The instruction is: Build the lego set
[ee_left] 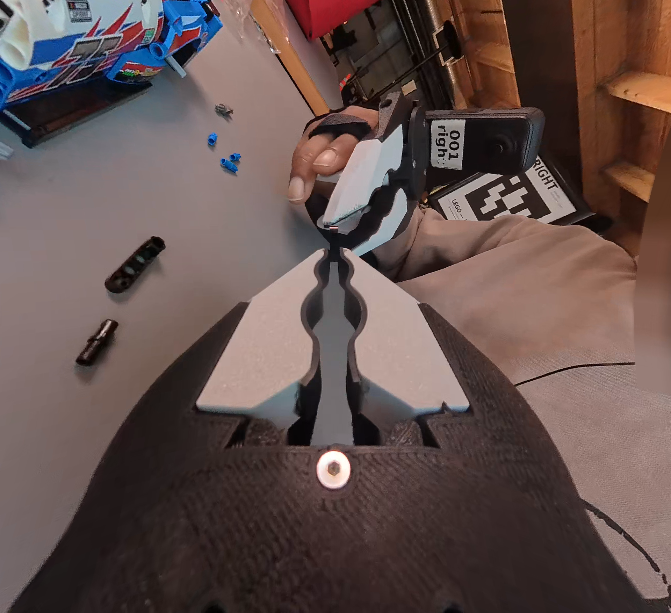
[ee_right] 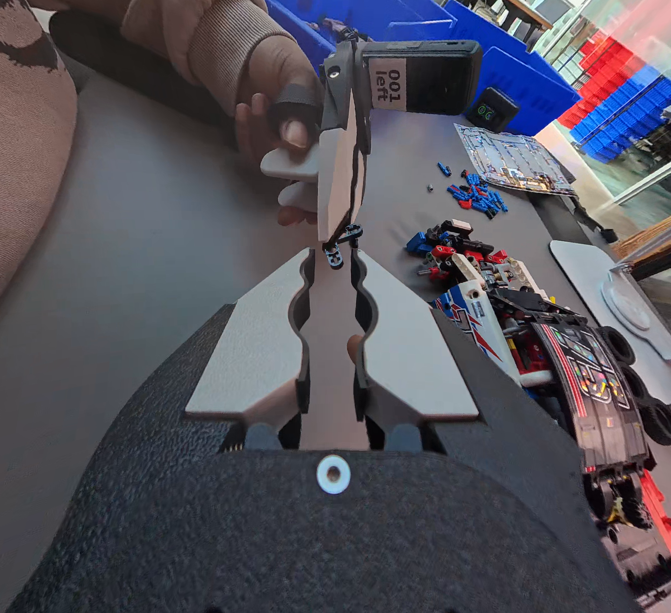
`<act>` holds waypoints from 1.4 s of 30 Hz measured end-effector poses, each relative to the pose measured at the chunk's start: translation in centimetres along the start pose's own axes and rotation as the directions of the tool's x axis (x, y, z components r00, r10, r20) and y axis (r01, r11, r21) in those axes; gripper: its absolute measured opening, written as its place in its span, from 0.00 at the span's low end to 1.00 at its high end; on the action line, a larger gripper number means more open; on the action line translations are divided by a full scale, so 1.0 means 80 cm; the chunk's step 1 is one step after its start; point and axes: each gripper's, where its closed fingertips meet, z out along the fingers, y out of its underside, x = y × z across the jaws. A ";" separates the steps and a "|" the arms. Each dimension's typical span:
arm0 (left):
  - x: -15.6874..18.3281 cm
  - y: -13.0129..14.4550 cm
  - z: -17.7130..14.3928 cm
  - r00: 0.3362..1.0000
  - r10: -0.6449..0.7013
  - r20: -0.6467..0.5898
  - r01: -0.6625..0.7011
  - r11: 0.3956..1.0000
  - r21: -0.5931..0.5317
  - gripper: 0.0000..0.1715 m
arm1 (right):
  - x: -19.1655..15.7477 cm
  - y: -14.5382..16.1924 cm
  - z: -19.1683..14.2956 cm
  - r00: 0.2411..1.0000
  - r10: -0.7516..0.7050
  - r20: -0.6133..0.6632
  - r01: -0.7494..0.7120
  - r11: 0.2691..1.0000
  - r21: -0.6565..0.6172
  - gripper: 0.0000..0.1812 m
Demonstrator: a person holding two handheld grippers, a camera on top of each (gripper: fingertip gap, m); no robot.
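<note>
My left gripper [ee_left: 334,252] is shut on a small black lego beam piece [ee_left: 333,242], held in the air above the grey table [ee_left: 181,232]. In the right wrist view the left gripper [ee_right: 338,237] shows edge-on, and the black piece [ee_right: 334,257] hangs from its tip. My right gripper [ee_right: 332,252] faces it tip to tip, slightly open, with the piece between its fingertips and not clearly touched. The right gripper also shows in the left wrist view [ee_left: 337,232]. The part-built red, white and blue race car [ee_right: 544,341] lies to the right of the right gripper and at the far left in the left wrist view [ee_left: 72,43].
A black beam [ee_left: 135,264], a black pin [ee_left: 96,341] and blue pins [ee_left: 228,161] lie on the table. A heap of loose parts [ee_right: 454,243], a pile of blue and red pins [ee_right: 475,196], a printed sheet [ee_right: 508,160] and blue bins [ee_right: 399,7] stand beyond.
</note>
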 end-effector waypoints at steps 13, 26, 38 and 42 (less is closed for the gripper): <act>-0.037 -0.001 -0.018 0.779 0.517 0.354 -0.462 0.856 -0.234 0.18 | -0.034 0.060 -0.006 0.946 0.262 0.191 -0.200 0.936 -0.290 0.03; -0.080 -0.035 -0.103 0.525 0.625 0.578 -0.508 0.775 -0.375 0.19 | -0.037 0.073 -0.022 0.919 0.327 0.222 -0.219 0.889 -0.403 0.14; -0.105 -0.007 -0.096 0.449 0.733 0.512 -0.472 0.681 -0.560 0.13 | 0.053 0.165 -0.155 0.884 0.433 -0.176 -0.462 0.751 -0.472 0.08; -0.108 -0.004 -0.093 0.417 0.762 0.495 -0.466 0.647 -0.604 0.09 | 0.063 0.176 -0.152 0.892 0.398 -0.216 -0.451 0.744 -0.493 0.08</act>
